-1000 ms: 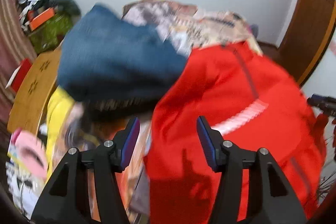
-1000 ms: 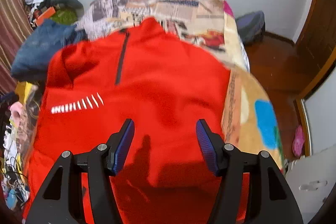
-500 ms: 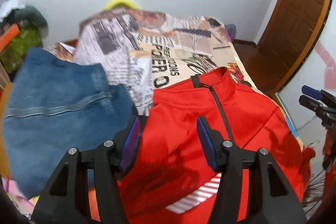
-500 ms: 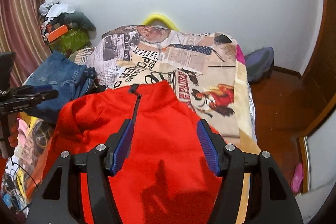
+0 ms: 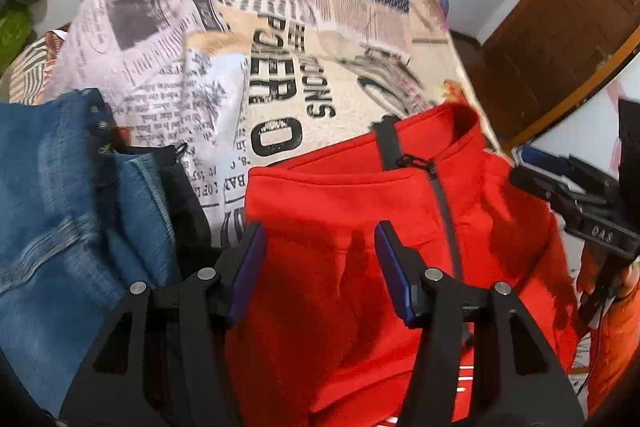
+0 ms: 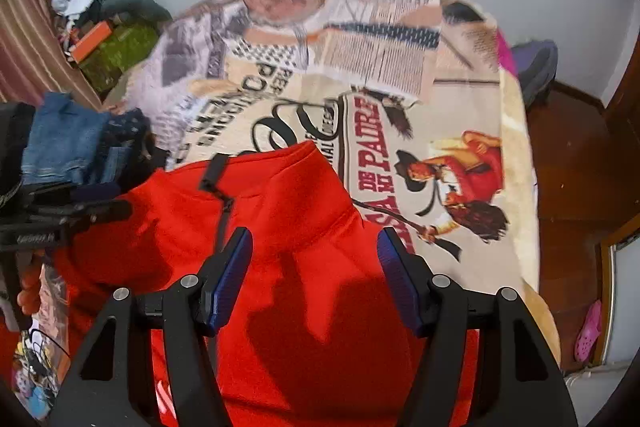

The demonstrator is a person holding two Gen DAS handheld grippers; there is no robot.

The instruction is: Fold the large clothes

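Note:
A red zip-neck top [image 5: 340, 307] lies front up on the bed, its collar [image 5: 432, 135] pointing to the headboard end. My left gripper [image 5: 319, 231] hovers open above the top's left shoulder, nothing between its blue pads. My right gripper [image 6: 314, 235] hovers open over the right shoulder of the same red top [image 6: 304, 307], just below the collar. Each gripper shows in the other's view: the right gripper [image 5: 576, 203] at the right edge, the left gripper [image 6: 60, 215] at the left edge with a hand under it.
Folded blue jeans [image 5: 60, 207] and a black garment [image 5: 184, 195] lie left of the top. The newspaper-print bedspread [image 5: 320, 67] stretches beyond the collar. Clutter [image 6: 112, 39] is piled at the back left, a purple bag [image 6: 536, 63] and a pink shoe [image 6: 588, 331] lie on the floor at right.
Both grippers moved up along the red top from its chest to the shoulders by the collar. The left one swung away from the jeans. Both pairs of jaws stayed apart.

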